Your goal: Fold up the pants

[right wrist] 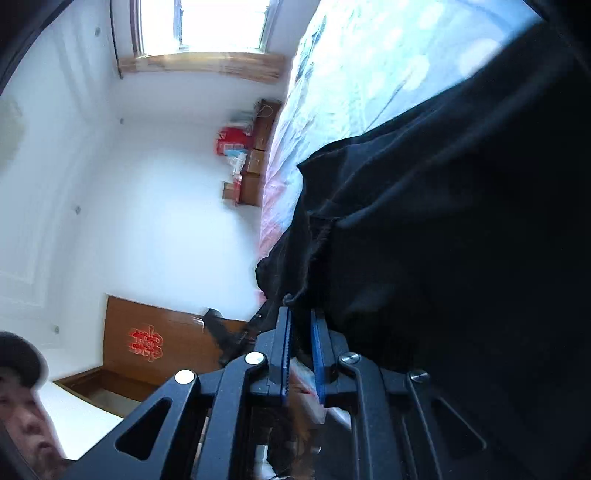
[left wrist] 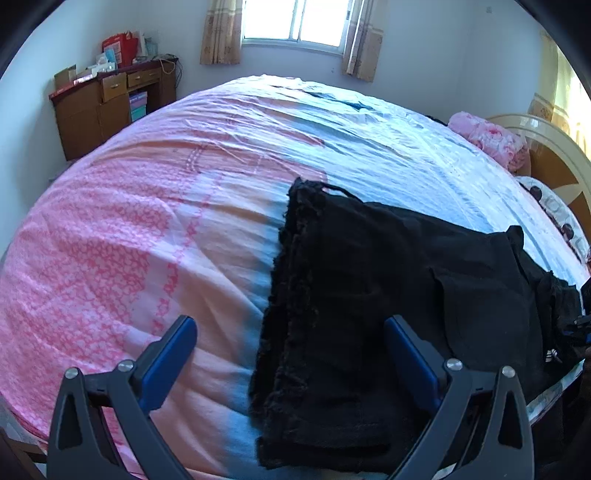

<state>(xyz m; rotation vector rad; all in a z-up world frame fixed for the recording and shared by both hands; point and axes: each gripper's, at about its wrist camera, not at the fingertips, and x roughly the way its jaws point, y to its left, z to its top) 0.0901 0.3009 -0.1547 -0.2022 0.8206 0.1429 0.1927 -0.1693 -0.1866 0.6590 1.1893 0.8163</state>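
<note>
Bedroom, bed with pink-and-blue cover.
Black pants folded on it; left claw spread above; right claw pinching pants fabric.

Bright daylight from a blown-out window, heavy fisheye bending, dark corner vignettes, soft right-wrist motion blur.

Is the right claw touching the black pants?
Touching. The right wrist view shows the right claw nearly shut, with black pants fabric pinched between its blue pads.
</note>
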